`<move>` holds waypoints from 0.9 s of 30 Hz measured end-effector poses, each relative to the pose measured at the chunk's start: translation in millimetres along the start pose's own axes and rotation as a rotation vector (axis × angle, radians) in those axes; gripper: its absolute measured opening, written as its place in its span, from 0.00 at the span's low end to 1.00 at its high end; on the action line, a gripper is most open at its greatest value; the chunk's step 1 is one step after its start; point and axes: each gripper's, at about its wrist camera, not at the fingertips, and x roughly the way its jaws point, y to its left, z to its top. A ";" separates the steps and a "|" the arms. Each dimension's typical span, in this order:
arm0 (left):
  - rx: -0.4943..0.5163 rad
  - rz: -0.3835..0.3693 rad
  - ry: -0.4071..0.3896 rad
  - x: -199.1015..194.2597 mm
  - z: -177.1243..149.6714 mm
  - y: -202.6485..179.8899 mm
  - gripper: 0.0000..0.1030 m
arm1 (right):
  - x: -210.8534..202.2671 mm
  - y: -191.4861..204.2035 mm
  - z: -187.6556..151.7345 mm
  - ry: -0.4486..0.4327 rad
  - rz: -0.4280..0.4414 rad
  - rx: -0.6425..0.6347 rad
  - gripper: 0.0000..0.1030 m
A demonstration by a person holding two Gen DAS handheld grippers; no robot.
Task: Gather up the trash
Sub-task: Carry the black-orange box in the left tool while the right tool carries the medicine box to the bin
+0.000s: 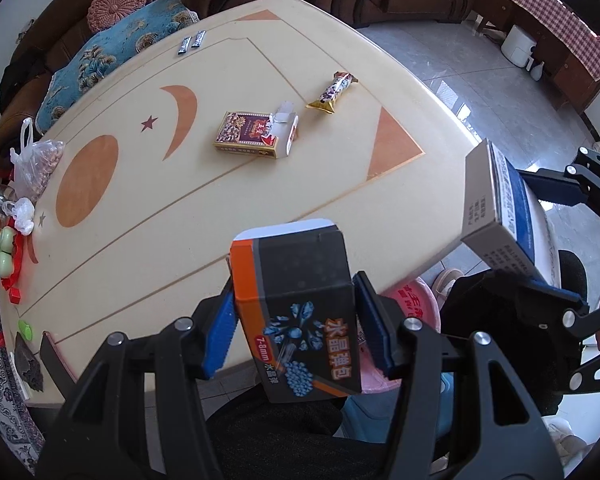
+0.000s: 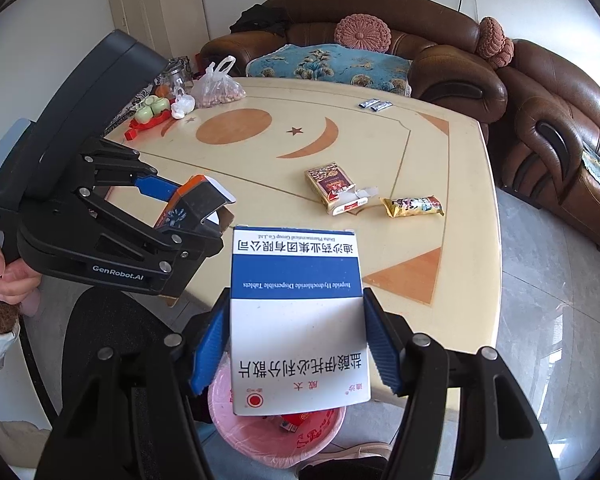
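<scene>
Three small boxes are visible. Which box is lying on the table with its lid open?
The patterned red cigarette pack, beside the snack wrapper. The orange-black box and blue-white medicine box are held in hand-held grippers.

I am reading "GenRobot.AI" on the black left gripper [image 2: 204, 204]; just right of it, the blue-and-white cardboard medicine box [image 2: 298, 320] is showing "Itopride Hydrochloride Dispersible Tablets"; the black-and-orange carton [image 1: 300, 312] is showing "7-8mm".

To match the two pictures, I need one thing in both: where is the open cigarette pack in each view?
Left wrist view: the open cigarette pack lies on the table, upper middle, left of the snack wrapper.
Right wrist view: the pack lies right of centre, again left of the wrapper.
Shared landmark: the crescent inlay.
</scene>
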 end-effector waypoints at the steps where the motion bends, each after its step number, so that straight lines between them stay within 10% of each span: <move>1: 0.000 -0.002 -0.002 -1.3 -4.6 -2.6 0.54 | -1.9 2.8 -4.0 0.003 -0.001 -0.002 0.59; 27: -0.023 -0.069 0.023 44.0 -99.8 -48.3 0.54 | 24.0 41.4 -106.7 0.139 0.021 0.027 0.59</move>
